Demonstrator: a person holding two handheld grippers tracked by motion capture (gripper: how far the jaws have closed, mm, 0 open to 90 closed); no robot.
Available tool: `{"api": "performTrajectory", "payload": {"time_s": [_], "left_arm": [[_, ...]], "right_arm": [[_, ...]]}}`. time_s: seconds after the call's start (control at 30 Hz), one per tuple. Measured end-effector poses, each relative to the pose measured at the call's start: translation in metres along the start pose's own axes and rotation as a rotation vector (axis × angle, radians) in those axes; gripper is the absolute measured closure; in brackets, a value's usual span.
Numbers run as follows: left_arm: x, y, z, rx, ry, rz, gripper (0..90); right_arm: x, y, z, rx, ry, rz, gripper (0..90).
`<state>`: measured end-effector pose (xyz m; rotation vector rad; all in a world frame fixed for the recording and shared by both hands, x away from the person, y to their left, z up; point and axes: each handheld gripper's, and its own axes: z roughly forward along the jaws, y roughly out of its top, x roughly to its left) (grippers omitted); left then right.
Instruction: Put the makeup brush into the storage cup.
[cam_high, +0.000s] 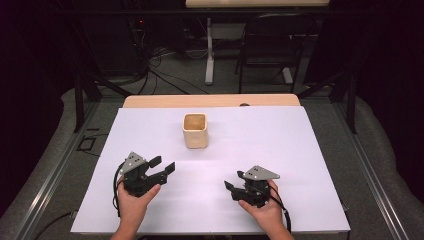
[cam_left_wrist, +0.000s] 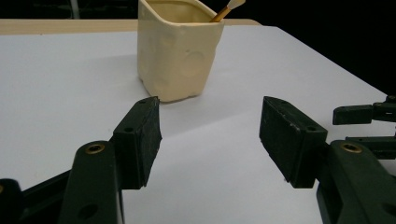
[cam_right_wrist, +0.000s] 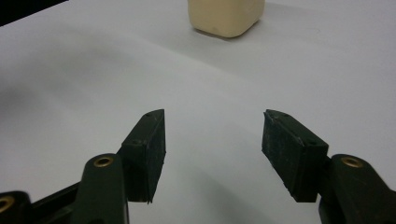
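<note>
Cup (cam_high: 195, 131) task, start | near: left tool (cam_high: 162, 166) and right tool (cam_high: 231, 186) both wide, empty, resting on white bench (cam_high: 300, 165) | far: cup mid-bench, upright, brush (cam_left_wrist: 227, 9) inside | step: pre-reach | next: likely advance a tool to cup, squarely.
</note>
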<state>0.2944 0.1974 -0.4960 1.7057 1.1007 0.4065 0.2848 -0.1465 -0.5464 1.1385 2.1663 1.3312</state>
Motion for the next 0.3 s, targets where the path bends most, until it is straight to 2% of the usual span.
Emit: {"api": "performTrajectory", "payload": {"time_s": [0.13, 0.17, 0.3], "left_arm": [[0.0007, -0.0001, 0.0004, 0.003, 0.008, -0.001, 38.5], [0.0016, -0.0001, 0.0004, 0.007, 0.001, 0.001, 38.5], [0.0052, -0.0023, 0.0031, 0.021, 0.017, -0.003, 38.3]], "right_arm": [[-0.0010, 0.0000, 0.0001, 0.005, -0.007, -0.007, 39.3], [-0.0017, -0.0001, 0.0004, 0.002, -0.014, -0.007, 39.3], [-0.0092, 0.0014, -0.0028, 0.022, -0.049, -0.008, 39.0]]}}
